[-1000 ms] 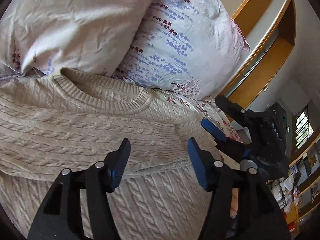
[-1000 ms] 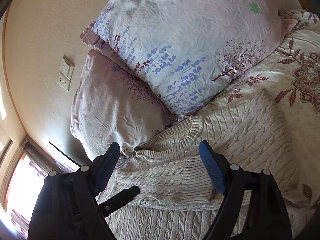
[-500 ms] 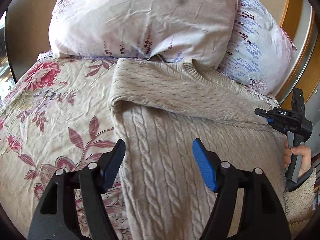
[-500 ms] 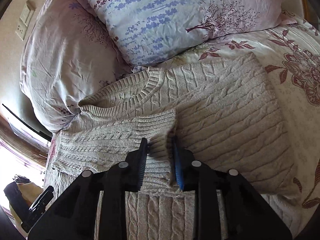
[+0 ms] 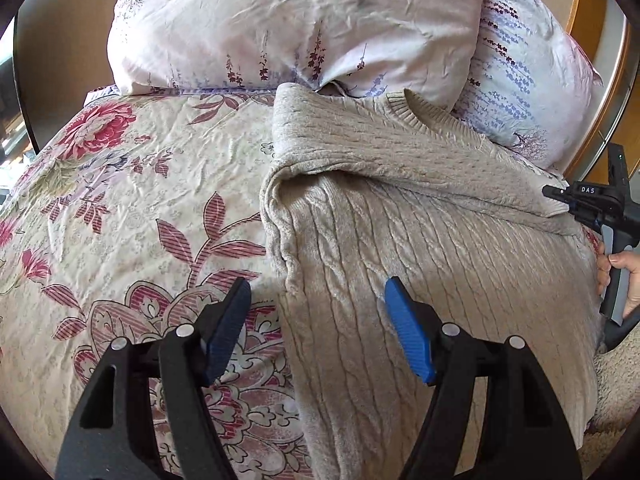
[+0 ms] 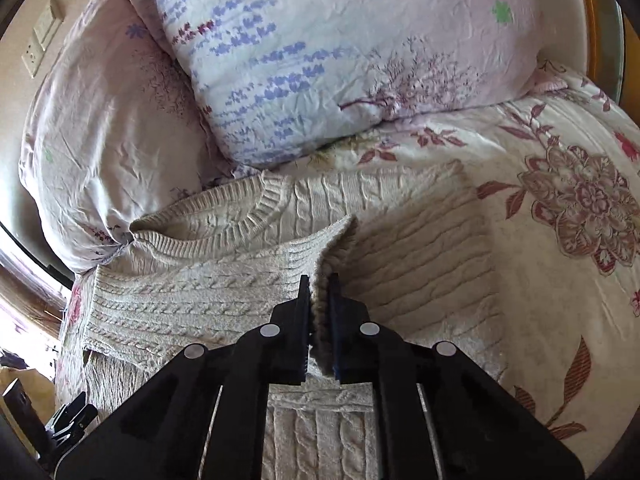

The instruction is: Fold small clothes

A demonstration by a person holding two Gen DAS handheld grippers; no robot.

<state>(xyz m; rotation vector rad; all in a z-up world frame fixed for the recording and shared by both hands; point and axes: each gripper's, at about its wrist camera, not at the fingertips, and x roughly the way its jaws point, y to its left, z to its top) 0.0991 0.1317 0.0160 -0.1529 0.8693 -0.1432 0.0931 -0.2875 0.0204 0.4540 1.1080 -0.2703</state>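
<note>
Bedspread (image 5: 132, 208) with red and pink flowers and striped leaves covers the bed and carries everything else. Two pale pillows lean at its far end: the pink-white pillow (image 5: 296, 20) with sparse dark sprigs, and, beside it, the lavender-print pillow (image 6: 344, 52) with rows of blue-violet blossoms. The cable-knit sweater (image 5: 420, 248), beige and thick, lies flat on the bedspread with its ribbed collar (image 6: 224, 216) touching the foot of both pillows; one sleeve (image 6: 208, 284) is folded across the chest just below the collar, so the body shows a doubled layer there. Beyond the sweater's far side edge, bare flowered bedspread shows. The left gripper (image 5: 316, 320) hovers over the sweater's side edge nearest the open bedspread; its blue-padded fingers (image 5: 408, 340) stand apart, one above the knit and the other above the bedspread, pressing on nothing. The right gripper (image 6: 319, 300), at the sweater's opposite side, has its fingers clamped on the cuff end of the folded sleeve, a ridge of knit pinched up between the pads. In the left wrist view the person's hand (image 5: 624, 276) wraps that gripper's handle at the sweater's edge.
</note>
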